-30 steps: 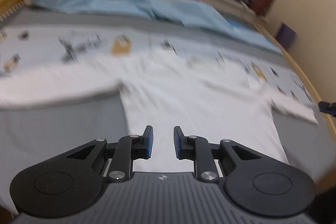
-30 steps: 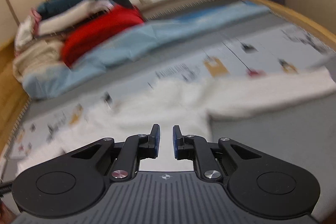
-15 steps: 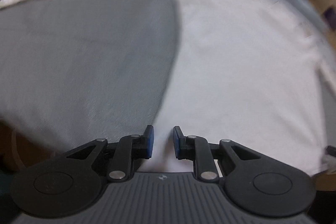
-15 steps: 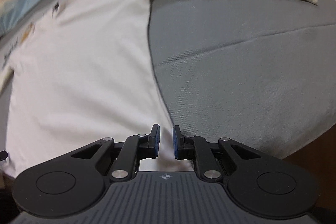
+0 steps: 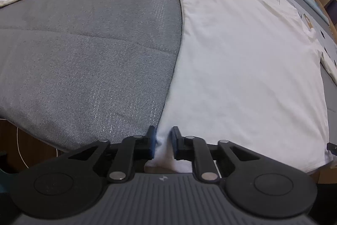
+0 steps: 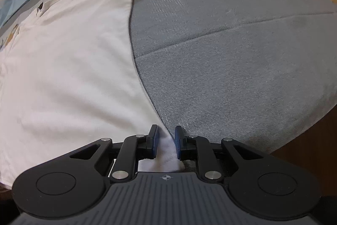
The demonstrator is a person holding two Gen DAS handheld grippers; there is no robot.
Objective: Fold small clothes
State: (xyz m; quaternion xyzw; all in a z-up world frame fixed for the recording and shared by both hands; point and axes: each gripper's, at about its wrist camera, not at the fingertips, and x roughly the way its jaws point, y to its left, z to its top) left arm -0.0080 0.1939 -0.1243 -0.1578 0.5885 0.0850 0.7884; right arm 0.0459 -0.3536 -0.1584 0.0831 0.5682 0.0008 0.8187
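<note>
White soft shirt [image 5: 242,60] lies flat on a grey woven bed cover [image 5: 88,60], hem at the bed's near edge. Left gripper [image 5: 163,141] jaws are closing on one hem corner; right gripper [image 6: 165,140] jaws stand narrow, pinching the other.

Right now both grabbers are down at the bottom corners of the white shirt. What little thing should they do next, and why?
Probably finish pinching, then lift. The left gripper is closing with the white shirt hem bunched between its jaws; the right gripper has the other bottom corner between its pads. The shirt lies flat on the grey cover, sleeves spread, so raising the hem toward the collar would likely start the fold.
</note>
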